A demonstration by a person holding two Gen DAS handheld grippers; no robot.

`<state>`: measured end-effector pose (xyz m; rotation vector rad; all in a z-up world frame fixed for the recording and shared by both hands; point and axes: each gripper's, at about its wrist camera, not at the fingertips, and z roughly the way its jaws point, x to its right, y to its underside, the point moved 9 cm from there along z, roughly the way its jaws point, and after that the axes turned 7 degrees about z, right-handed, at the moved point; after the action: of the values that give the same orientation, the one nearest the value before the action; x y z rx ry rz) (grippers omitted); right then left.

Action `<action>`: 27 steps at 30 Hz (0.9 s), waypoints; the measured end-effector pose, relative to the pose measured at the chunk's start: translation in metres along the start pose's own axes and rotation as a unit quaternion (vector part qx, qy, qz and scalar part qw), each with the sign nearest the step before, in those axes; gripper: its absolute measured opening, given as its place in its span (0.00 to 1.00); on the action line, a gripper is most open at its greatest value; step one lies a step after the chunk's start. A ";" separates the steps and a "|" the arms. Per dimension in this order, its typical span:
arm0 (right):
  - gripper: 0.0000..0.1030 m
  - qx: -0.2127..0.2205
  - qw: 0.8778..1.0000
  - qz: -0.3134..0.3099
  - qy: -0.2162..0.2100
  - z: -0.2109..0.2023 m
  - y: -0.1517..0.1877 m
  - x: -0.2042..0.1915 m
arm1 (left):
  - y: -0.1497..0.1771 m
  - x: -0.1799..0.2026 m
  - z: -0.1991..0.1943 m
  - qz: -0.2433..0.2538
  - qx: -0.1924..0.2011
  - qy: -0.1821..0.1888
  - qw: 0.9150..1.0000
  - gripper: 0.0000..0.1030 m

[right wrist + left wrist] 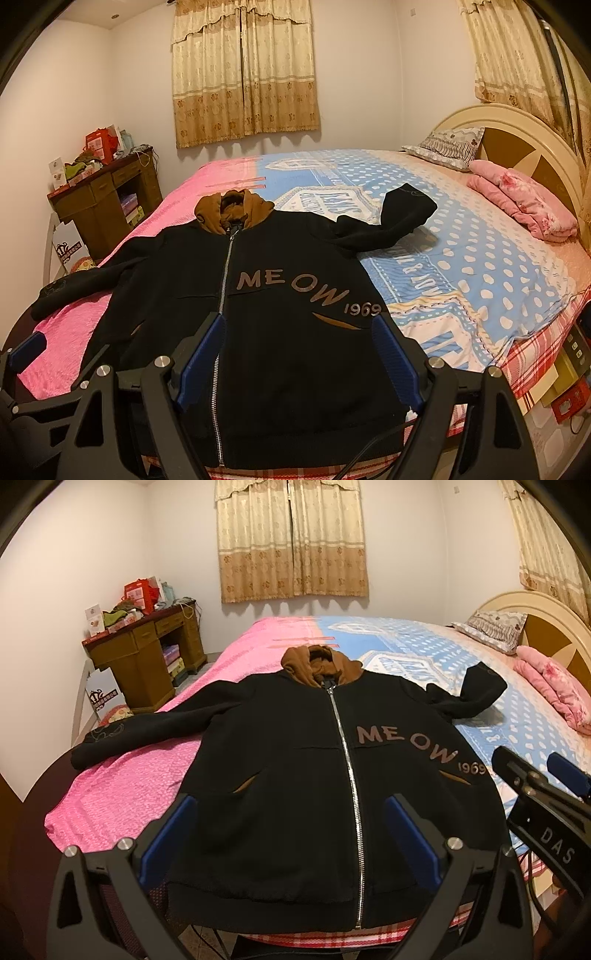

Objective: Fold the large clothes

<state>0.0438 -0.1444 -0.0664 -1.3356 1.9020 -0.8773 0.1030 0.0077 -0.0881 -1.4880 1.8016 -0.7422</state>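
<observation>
1. Black zip-up jacket (295,775) spread flat and face-up on the bed (498,686), hem at the near edge, brown hood (321,662) pointing toward the far wall.
2. Zipper (347,760) closed down the middle; "MEOW 1969" lettering (295,288) across the chest.
3. One sleeve (122,734) stretched out over the pink cover (129,794), cuff hanging past the bed's side.
4. Other sleeve (388,218) bent back on the blue dotted sheet (480,266), cuff standing up.
5. Left tool (291,812) hovering just above the hem, blue pads (173,834) spread wide, gripping nothing.
6. Right tool (299,343) likewise over the hem on the lettering side, pads (395,362) wide apart, nothing held between them.
7. Both tools near each other: tip of the right one visible at the edge of the left wrist view, tip of the left one at the edge of the right wrist view.
8. Patterned pillow (447,146) and folded pink blanket (524,206) by the headboard (524,136), well apart from the jacket.
9. Brown counter (144,653) with boxes and bags in the far corner, curtains (291,539) on the wall behind the bed.
</observation>
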 end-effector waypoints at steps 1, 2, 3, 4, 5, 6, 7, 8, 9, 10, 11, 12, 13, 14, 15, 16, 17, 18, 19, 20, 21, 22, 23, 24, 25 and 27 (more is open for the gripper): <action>0.80 -0.001 1.000 0.000 0.000 0.002 -0.001 0.000 | -0.001 0.001 0.001 0.001 -0.001 -0.001 1.000 1.00; 0.80 -0.002 1.000 0.000 0.000 0.003 -0.001 0.001 | -0.001 0.001 0.003 0.002 -0.002 -0.002 1.000 1.00; 0.80 -0.004 1.000 0.000 -0.002 0.005 -0.002 0.000 | -0.001 0.001 0.005 0.003 -0.004 -0.003 1.000 1.00; 0.80 -0.005 1.000 0.000 -0.002 0.007 -0.002 0.001 | -0.001 0.001 0.008 0.005 -0.008 -0.003 1.000 1.00; 0.80 -0.006 1.000 -0.001 -0.002 0.009 -0.002 0.001 | -0.001 0.002 0.010 0.005 -0.010 -0.003 1.000 1.00; 0.80 -0.009 1.000 -0.001 -0.001 0.012 -0.002 0.002 | -0.001 0.003 0.014 0.007 -0.015 -0.003 1.000 1.00; 0.80 -0.013 1.000 0.000 -0.002 0.016 -0.001 0.002 | -0.001 0.003 0.018 0.007 -0.019 -0.004 1.000 1.00; 0.80 -0.017 1.000 0.001 -0.004 0.019 -0.001 0.003 | 0.000 0.004 0.023 0.008 -0.024 -0.004 1.000 1.00; 0.80 -0.024 1.000 0.005 -0.004 0.024 -0.001 0.004 | 0.000 0.004 0.027 0.010 -0.028 -0.005 1.000 1.00; 0.80 -0.027 1.000 0.008 -0.004 0.028 0.000 0.006 | -0.001 0.005 0.030 0.011 -0.032 -0.005 0.999 1.00; 0.80 -0.031 0.999 0.010 -0.004 0.032 0.000 0.007 | -0.001 0.006 0.033 0.013 -0.036 -0.006 0.999 1.00; 0.80 -0.037 0.999 0.013 -0.003 0.038 -0.001 0.010 | -0.002 0.007 0.038 0.015 -0.040 -0.007 0.999 1.00; 0.80 -0.040 0.999 0.015 -0.002 0.040 -0.001 0.011 | -0.002 0.008 0.042 0.016 -0.043 -0.008 0.999 1.00; 0.80 -0.045 0.999 0.017 -0.001 0.046 -0.002 0.014 | -0.003 0.008 0.045 0.018 -0.047 -0.008 0.999 1.00; 0.80 -0.048 0.999 0.019 0.000 0.049 -0.004 0.016 | -0.005 0.010 0.051 0.020 -0.052 -0.006 0.998 1.00; 0.80 -0.051 0.998 0.022 0.000 0.054 -0.006 0.019 | -0.006 0.010 0.055 0.020 -0.056 -0.005 0.998 1.00; 0.80 -0.054 0.998 0.027 0.000 0.059 -0.010 0.024 | -0.008 0.011 0.061 0.021 -0.060 -0.006 0.998 1.00; 0.80 -0.056 0.998 0.036 0.002 0.065 -0.016 0.032 | -0.010 0.011 0.067 0.022 -0.066 -0.007 0.998 1.00; 0.80 -0.058 0.997 0.043 0.004 0.068 -0.020 0.038 | -0.011 0.012 0.072 0.022 -0.070 -0.009 0.997 1.00; 0.80 -0.058 0.997 0.052 0.008 0.072 -0.025 0.045 | -0.013 0.013 0.077 0.023 -0.073 -0.011 0.997 1.00; 0.80 -0.060 0.996 0.063 0.010 0.077 -0.032 0.054 | -0.016 0.014 0.083 0.025 -0.078 -0.012 0.997 1.00; 0.80 -0.060 0.996 0.069 0.011 0.080 -0.036 0.059 | -0.017 0.015 0.087 0.026 -0.081 -0.013 0.996 1.00; 0.80 -0.060 0.995 0.077 0.013 0.083 -0.041 0.065 | -0.020 0.017 0.091 0.027 -0.084 -0.012 0.996 1.00; 0.80 -0.058 0.995 0.085 0.018 0.086 -0.046 0.072 | -0.022 0.020 0.095 0.029 -0.085 -0.009 0.996 1.00; 0.80 -0.055 0.994 0.091 0.022 0.088 -0.050 0.078 | -0.023 0.022 0.098 0.029 -0.086 -0.007 0.996 1.00; 0.80 -0.054 0.993 0.103 0.031 0.094 -0.056 0.090 | -0.026 0.029 0.103 0.030 -0.086 0.002 0.996 1.00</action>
<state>0.1244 -0.2597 -0.0857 -1.1598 2.1179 -0.7282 0.1966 -0.0264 -0.1342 -1.5355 1.9454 -0.5736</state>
